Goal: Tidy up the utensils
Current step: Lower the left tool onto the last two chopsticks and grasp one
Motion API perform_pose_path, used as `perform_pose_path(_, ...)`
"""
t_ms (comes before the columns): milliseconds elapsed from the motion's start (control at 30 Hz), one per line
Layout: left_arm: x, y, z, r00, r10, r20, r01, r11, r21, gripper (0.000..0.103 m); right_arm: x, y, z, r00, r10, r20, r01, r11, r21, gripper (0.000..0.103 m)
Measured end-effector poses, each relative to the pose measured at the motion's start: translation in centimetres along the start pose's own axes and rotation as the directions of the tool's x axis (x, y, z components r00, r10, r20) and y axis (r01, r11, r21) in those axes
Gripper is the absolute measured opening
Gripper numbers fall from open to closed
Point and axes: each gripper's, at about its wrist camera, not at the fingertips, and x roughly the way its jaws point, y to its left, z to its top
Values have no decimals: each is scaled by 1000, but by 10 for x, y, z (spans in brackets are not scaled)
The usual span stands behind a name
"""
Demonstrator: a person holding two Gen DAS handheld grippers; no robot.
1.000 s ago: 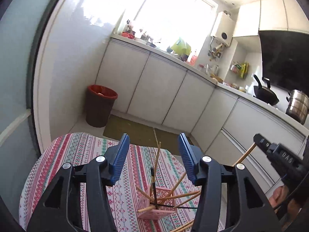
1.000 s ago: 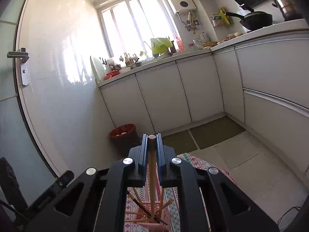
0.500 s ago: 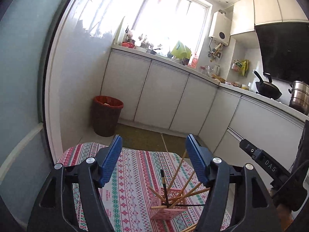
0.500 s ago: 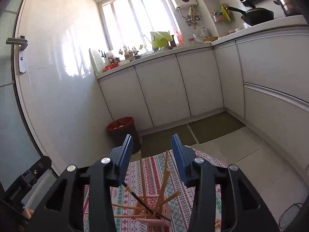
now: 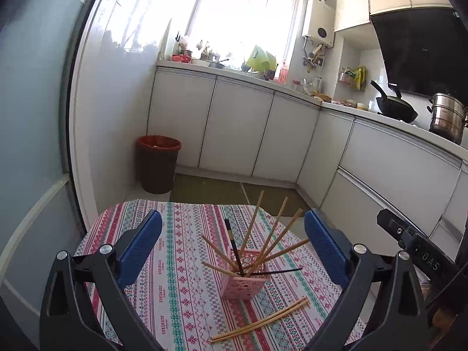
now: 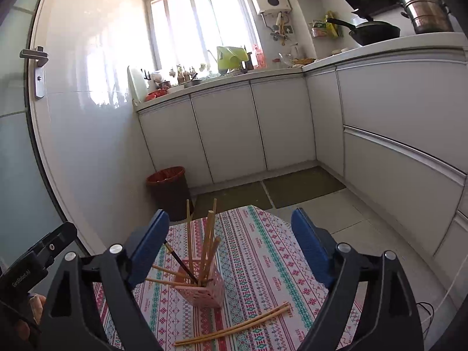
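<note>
Left wrist: both tools [image 5: 232, 241] [image 6: 229, 241] gape empty above perforated pink holder [image 5: 245, 285] bristling slim wooden chopsticks [image 5: 273, 241].

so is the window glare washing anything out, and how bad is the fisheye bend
Left wrist view: the bright kitchen window is blown out, hazing the countertop clutter below it; white cabinet doors bow noticeably. Right wrist view: glare streaks the glossy white wall; the pink slotted chopstick holder stays clear.

Daylight is flooding through the window [image 5: 248, 23] above the white cabinets [image 5: 234, 128]. A red-lined bin [image 5: 158, 163] is standing left of them; olive mats [image 6: 269, 190] are lying below.
</note>
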Motion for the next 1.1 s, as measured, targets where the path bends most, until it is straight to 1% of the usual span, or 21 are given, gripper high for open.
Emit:
perform_pose_path(133, 1, -7, -13, 998, 5, -60, -3, 1000, 24, 96, -11, -5, -11, 1000, -7, -21, 7, 1000, -8, 93)
perform_pose_path(233, 0, -15, -20, 996, -1, -86, 5, 999, 54, 96, -17, -8, -17, 999, -14, -38, 13, 1000, -19, 96)
perform_pose_path(467, -3, -26, -36, 992, -1, -126, 13, 995, 96, 96, -33, -20, -38, 995, -2, -105, -3, 999, -48, 96)
perform_pose_path(533, -1, -28, -43, 988, -3, -154, 20, 994, 107, 96, -39, -26, -44, 991, 5, -131, -13, 998, -59, 96)
perform_pose_path(600, 3, -32, -50, 983, -19, -183, 42, 991, 125, 96, -47, -34, -53, 986, 15, -166, -26, 998, -62, 96)
perform_pose_path(667, 9, -40, -60, 970, -52, -237, 90, 985, 151, 96, -52, -45, -63, 977, 29, -213, -45, 997, -70, 96)
perform_pose_path(700, 15, -45, -67, 957, -72, -280, 122, 979, 164, 96, -54, -51, -70, 969, 28, -246, -50, 995, -84, 96)
perform_pose_path(767, 28, -55, -82, 926, -97, -366, 180, 963, 200, 96, -57, -62, -85, 954, 5, -300, -47, 990, -132, 96)
perform_pose_path(867, 45, -77, -108, 873, -120, -474, 275, 922, 274, 96, -65, -78, -108, 935, -26, -354, -47, 980, -195, 96)
perform_pose_path(933, 55, -91, -127, 836, -126, -534, 333, 890, 312, 96, -69, -87, -119, 922, -18, -387, -61, 980, -189, 96)
perform_pose_path(967, 60, -97, -136, 814, -136, -564, 366, 875, 318, 96, -70, -91, -119, 917, -10, -398, -65, 983, -173, 96)
perform_pose_path(1000, 65, -103, -143, 788, -152, -597, 405, 859, 315, 96, -73, -95, -118, 920, 8, -391, -75, 985, -155, 96)
perform_pose_path(1033, 70, -109, -150, 756, -173, -631, 447, 841, 305, 96, -76, -98, -116, 925, 18, -379, -77, 987, -143, 96)
perform_pose_path(1067, 77, -114, -157, 720, -196, -666, 494, 818, 294, 96, -78, -101, -116, 927, 23, -374, -77, 989, -128, 96)
perform_pose_path(1100, 81, -121, -163, 695, -212, -687, 528, 799, 289, 96, -79, -106, -115, 928, 29, -373, -76, 991, -112, 96)
